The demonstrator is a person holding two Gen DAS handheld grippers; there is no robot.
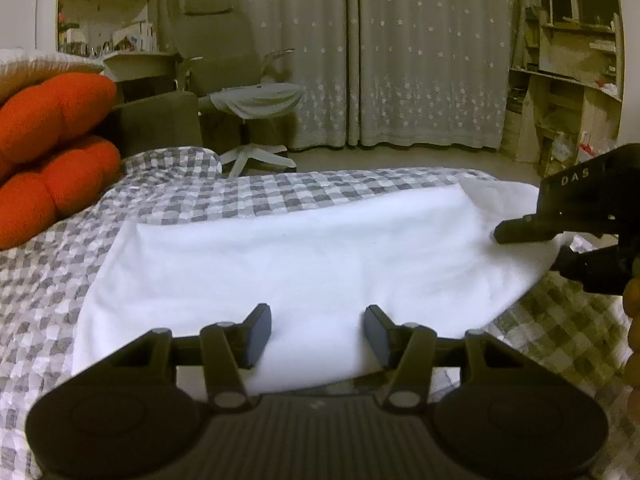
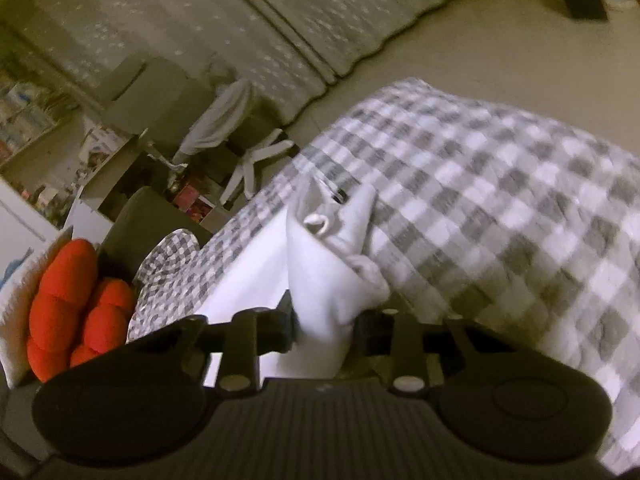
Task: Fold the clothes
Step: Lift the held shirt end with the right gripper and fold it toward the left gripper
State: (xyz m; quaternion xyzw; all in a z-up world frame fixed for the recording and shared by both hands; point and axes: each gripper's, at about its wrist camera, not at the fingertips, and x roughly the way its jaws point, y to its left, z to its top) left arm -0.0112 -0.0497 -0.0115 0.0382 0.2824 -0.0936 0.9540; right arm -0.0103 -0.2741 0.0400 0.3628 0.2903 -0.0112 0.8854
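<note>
A white garment (image 1: pixel 288 256) lies spread on a grey-and-white checked bedcover (image 1: pixel 280 192). My left gripper (image 1: pixel 318 330) hovers open over its near edge, nothing between the fingers. My right gripper (image 1: pixel 532 248) comes in from the right edge, its jaws closed on the garment's right end. In the right wrist view the right gripper (image 2: pixel 322 320) is shut on a bunched fold of the white garment (image 2: pixel 328 276), which rises between the fingers; a grey inner layer with a small label shows at the fold's top.
Orange rounded cushions (image 1: pixel 48 140) sit at the bed's left. Beyond the bed stand an office chair (image 1: pixel 240 92) draped with cloth, star-patterned curtains (image 1: pixel 400 60) and wooden shelves (image 1: pixel 568 72). A hand (image 1: pixel 632 320) shows at the right edge.
</note>
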